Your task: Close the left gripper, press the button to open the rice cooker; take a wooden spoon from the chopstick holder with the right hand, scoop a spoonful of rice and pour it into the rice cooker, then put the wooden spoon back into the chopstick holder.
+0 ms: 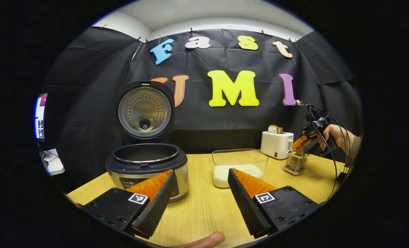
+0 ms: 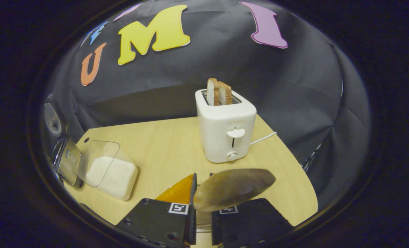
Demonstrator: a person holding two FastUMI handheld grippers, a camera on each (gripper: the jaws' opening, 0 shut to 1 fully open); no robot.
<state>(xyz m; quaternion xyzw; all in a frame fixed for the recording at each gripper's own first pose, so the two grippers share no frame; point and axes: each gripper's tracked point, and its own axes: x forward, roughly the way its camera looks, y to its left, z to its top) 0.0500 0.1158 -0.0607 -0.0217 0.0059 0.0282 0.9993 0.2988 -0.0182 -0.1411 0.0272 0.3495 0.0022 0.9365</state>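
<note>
Rice cooker, black and steel with its round lid standing up, sits open at the left of the pale wooden table, so the button step looks done. My left gripper idles low over the table, jaws spread wide with nothing between them.

Right gripper is over the wire chopstick holder by the white toaster with two bread slices. In the right gripper view its jaws sit nearly together with the dark wooden spoon bowl just in front, handle running down between them. I judge they're clamped on the handle, though the contact itself is hidden.

Step in hand: draw the spoon out. I'd lift straight up along the holder's axis so the handle doesn't snag the wire or tip the holder, and hold grip firm so the spoon doesn't swivel. Then swing left to the clear rectangular container of white rice, between holder and cooker. Enter bowl-first at a shallow angle, level out before lifting, and carry low to the cooker's inner pot.
</note>
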